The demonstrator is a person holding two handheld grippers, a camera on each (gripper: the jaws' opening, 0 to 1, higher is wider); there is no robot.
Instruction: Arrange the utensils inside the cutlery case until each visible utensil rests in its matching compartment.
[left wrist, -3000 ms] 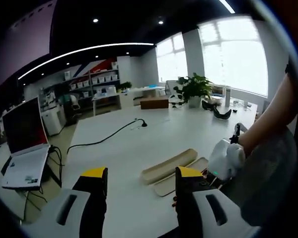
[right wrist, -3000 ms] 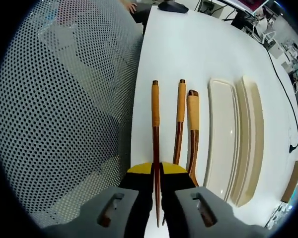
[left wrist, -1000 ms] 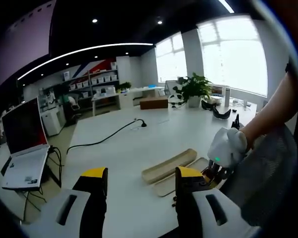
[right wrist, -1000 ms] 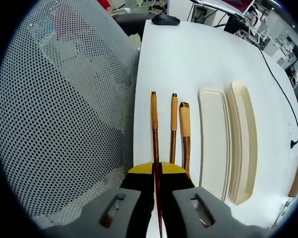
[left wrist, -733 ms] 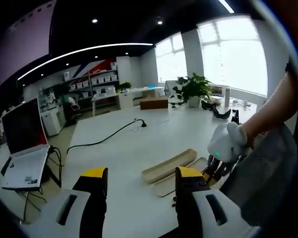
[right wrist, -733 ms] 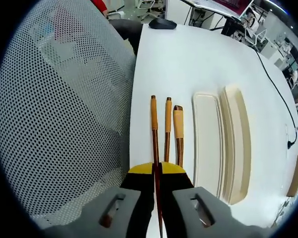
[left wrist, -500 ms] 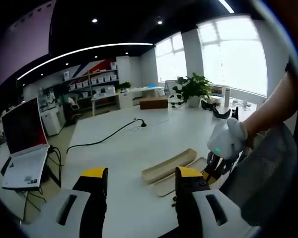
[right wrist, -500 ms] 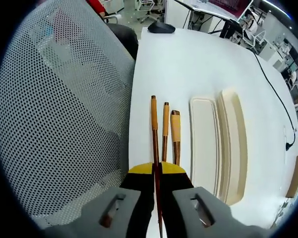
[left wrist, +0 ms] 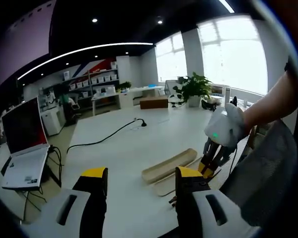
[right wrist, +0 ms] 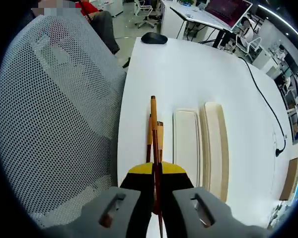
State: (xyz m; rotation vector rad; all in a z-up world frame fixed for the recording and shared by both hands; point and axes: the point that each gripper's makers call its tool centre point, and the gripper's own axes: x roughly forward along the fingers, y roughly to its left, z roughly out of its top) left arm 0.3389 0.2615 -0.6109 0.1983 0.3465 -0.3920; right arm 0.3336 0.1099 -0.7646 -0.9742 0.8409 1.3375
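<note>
At the frame's bottom centre, the right gripper [right wrist: 157, 171] is clamped on a wooden utensil [right wrist: 153, 119]; two more utensils [right wrist: 159, 135] lie behind, with the cutlery case [right wrist: 187, 144] to their right. The left gripper [left wrist: 139, 174] has its jaws apart over the white table [left wrist: 119, 148]

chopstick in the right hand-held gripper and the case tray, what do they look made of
The chopstick looks like dark polished wood with a tan wrapped top, possibly cord. The case tray looks like smooth cream plastic with a slight sheen, though wheat-straw composite can't be ruled out.
</note>
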